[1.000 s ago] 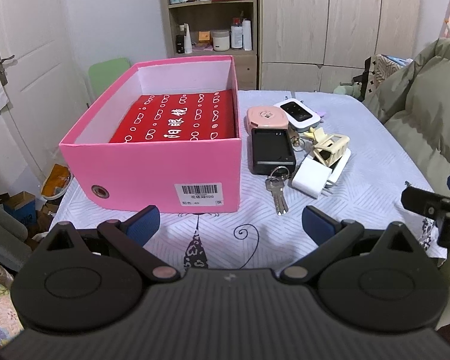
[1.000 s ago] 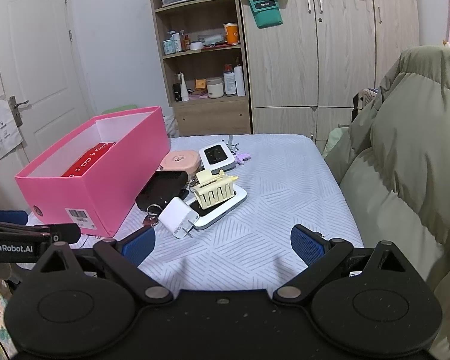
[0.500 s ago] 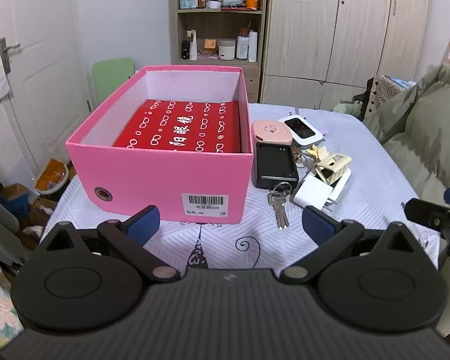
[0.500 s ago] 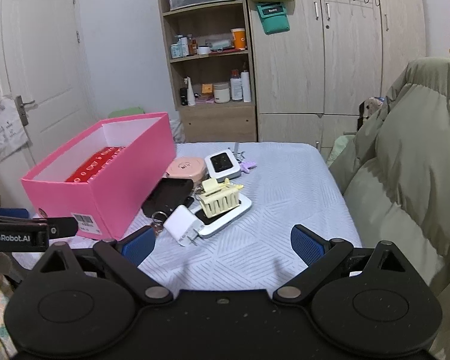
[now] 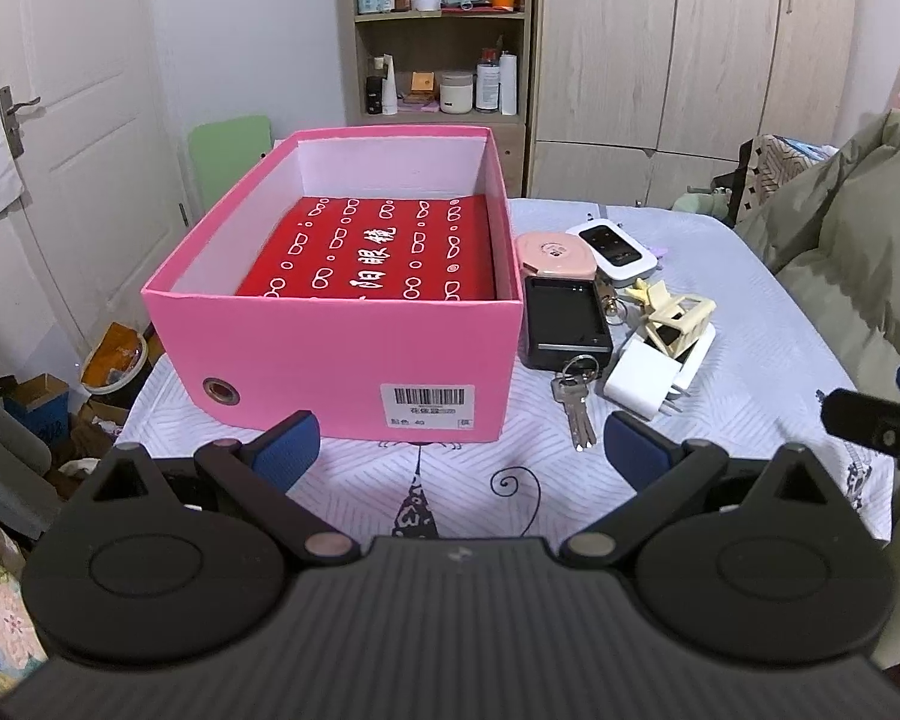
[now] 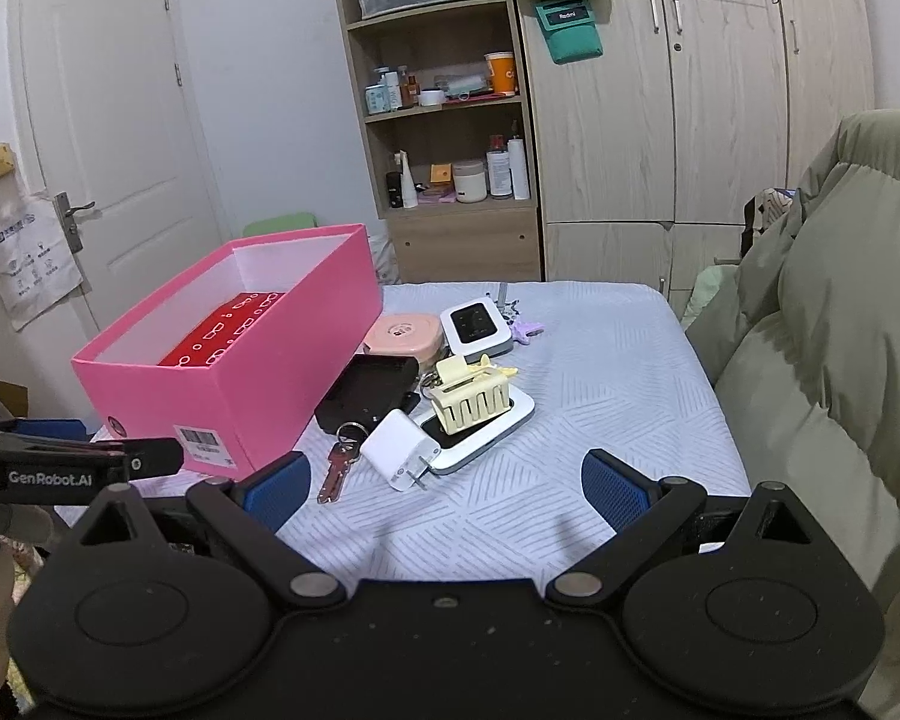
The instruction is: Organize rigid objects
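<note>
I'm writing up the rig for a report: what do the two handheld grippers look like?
Both match: a matte black body with two round black discs and black angled link arms ending in blue-padded fingers. The left gripper has ribbed plastic at its base; seen from the right gripper, it carries white "GenRobot.AI" lettering on its side. No cables or sleeves are visible.

both tongs (image 5: 459, 450) (image 6: 441, 486) raised, drawn back

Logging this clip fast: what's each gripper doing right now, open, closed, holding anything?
Left gripper: open, blue pads wide apart, holding nothing, short of the pink cardboard box.
Right gripper: open, empty, above the light patterned tablecloth.
</note>
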A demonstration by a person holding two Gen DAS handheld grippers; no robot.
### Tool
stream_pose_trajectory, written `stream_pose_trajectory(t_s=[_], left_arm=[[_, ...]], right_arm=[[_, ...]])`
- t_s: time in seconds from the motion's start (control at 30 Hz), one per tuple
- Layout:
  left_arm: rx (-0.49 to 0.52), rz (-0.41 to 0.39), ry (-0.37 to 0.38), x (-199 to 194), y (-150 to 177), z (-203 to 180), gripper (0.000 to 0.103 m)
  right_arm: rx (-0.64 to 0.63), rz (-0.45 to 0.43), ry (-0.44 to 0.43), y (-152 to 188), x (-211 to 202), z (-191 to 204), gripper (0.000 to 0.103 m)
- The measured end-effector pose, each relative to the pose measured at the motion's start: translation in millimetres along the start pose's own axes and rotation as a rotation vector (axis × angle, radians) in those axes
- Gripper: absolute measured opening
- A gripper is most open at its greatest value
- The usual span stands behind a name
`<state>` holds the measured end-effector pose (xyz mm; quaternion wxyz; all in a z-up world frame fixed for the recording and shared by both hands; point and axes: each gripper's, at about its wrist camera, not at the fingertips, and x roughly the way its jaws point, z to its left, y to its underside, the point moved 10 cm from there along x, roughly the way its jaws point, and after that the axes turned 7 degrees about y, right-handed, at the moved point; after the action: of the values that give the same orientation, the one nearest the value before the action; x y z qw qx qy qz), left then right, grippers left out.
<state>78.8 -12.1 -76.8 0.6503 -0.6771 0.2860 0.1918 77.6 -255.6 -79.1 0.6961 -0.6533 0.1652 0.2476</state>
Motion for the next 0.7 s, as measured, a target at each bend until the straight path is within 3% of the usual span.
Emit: stream_pose_trajectory(t_s=[0.27,0.5,0.7], left_arm=[[0.041,0.033,0.022,3.7,-1.1,-4.4,0.102],[0.180,0.103,0.086,1.3,-19.8,0.3,0.100],[0.241,0.154,0.086,-1.2,-57.3,31.3,0.100]], right_arm=[[0.005,0.011,-0.035,2.8,5.7,1.6,0.099],[-0.059,-0.137,-0.161,-16.7,5.4,8.6,0.099],[-0.129,-0.050,-0.165,-22.3,35.9,3.6,0.099]])
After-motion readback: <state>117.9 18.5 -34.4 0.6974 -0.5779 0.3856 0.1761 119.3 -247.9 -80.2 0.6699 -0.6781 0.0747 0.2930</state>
